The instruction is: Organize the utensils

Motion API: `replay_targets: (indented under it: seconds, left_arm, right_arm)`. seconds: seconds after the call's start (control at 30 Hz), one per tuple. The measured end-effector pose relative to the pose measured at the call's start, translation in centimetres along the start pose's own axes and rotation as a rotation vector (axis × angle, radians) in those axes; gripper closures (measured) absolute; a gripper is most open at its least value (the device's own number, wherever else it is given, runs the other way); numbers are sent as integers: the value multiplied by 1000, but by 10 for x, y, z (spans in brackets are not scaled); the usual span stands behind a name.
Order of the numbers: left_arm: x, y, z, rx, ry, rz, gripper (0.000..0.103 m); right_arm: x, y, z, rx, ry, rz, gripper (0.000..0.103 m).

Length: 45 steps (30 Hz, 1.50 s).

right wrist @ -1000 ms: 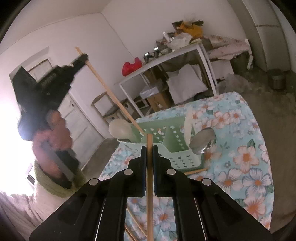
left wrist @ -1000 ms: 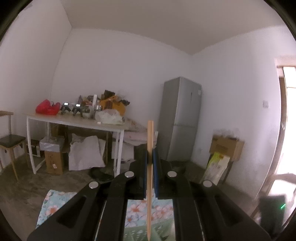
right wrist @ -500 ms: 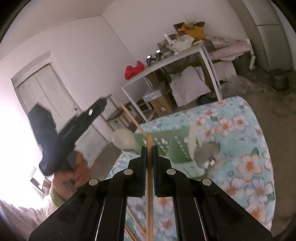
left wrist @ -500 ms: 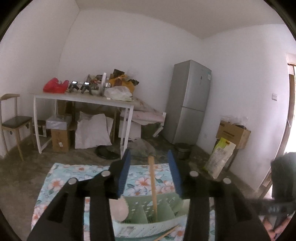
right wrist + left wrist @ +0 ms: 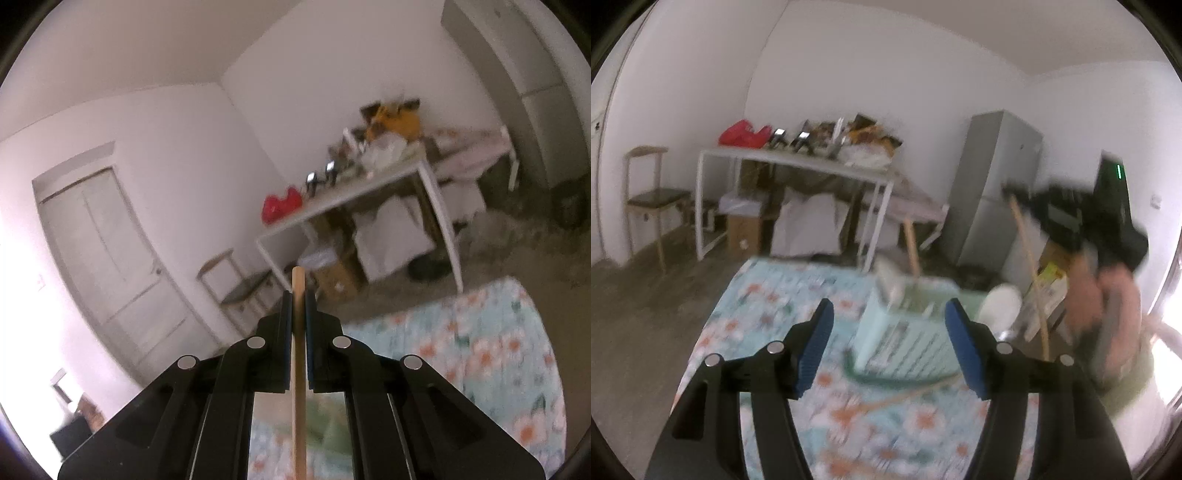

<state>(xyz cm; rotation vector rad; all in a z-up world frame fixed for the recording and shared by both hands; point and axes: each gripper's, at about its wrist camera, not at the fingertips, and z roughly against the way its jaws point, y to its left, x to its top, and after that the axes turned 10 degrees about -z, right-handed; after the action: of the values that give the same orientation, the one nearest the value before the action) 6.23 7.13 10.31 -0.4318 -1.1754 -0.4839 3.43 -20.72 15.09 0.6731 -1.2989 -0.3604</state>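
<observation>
Right wrist view: chopstick (image 5: 298,369) pinched upright between the clenched jaws of right gripper (image 5: 298,306), raised above the floral cloth (image 5: 498,354)
Basket: pale green utensil basket (image 5: 908,332) on the cloth, one chopstick (image 5: 911,248) already standing in a compartment, white spoon (image 5: 999,308) at its right end
Left gripper (image 5: 888,354): jaws have just been opening, nothing between them, released
Loose stick: looks like another lies on the cloth in front of the basket, blurred
Risk 1: thin stick may pivot in the pads and miss its slot
Risk 2: light basket could tip or slide if the tip jabs its rim
Risk 3: both grippers near the basket, may collide
</observation>
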Motion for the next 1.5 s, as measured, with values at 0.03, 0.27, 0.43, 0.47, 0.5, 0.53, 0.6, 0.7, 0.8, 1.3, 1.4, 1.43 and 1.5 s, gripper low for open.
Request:
replay_targets:
  seconds: [0.03, 0.27, 0.43, 0.47, 0.5, 0.53, 0.6, 0.7, 0.8, 1.3, 1.4, 1.43, 1.5]
  left_arm:
    - [-7, 3, 2, 8, 13, 3, 42]
    - [-31, 18, 18, 88, 46, -17, 42]
    - [-35, 27, 22, 114, 54, 10, 42]
    - [-35, 27, 23, 117, 54, 15, 42]
    - [-36, 29, 23, 121, 54, 21, 42]
    - [-37, 30, 25, 123, 54, 23, 42]
    - [-39, 31, 25, 125, 59, 31, 42]
    - [-40, 35, 21, 121, 72, 50, 42]
    - [-41, 36, 20, 120, 79, 57, 42]
    - [-43, 32, 20, 96, 85, 76, 42]
    - [-44, 30, 21, 88, 87, 83, 42]
    - [-45, 29, 21, 82, 92, 85, 42]
    - [-48, 28, 22, 70, 104, 88, 42]
  right_arm:
    - [2, 2, -2, -5, -23, 6, 98]
    - [22, -4, -21, -79, -196, -3, 98]
    - [22, -17, -29, -137, -266, -27, 98]
    - [21, -21, -32, -152, -278, -26, 98]
    - [20, -21, -35, -162, -283, -23, 97]
    - [17, -22, -37, -183, -295, -16, 97]
    - [11, -20, -40, -210, -300, 20, 97]
    - [-2, -18, -41, -227, -281, 67, 97]
    - [-9, -20, -39, -216, -255, 66, 97]
    - [-1, 8, 35, -67, -213, 130, 39]
    - [8, 15, 62, -12, -239, 123, 38]
    - [10, 17, 74, 10, -241, 121, 38]
    - [11, 20, 86, 42, -233, 122, 37]
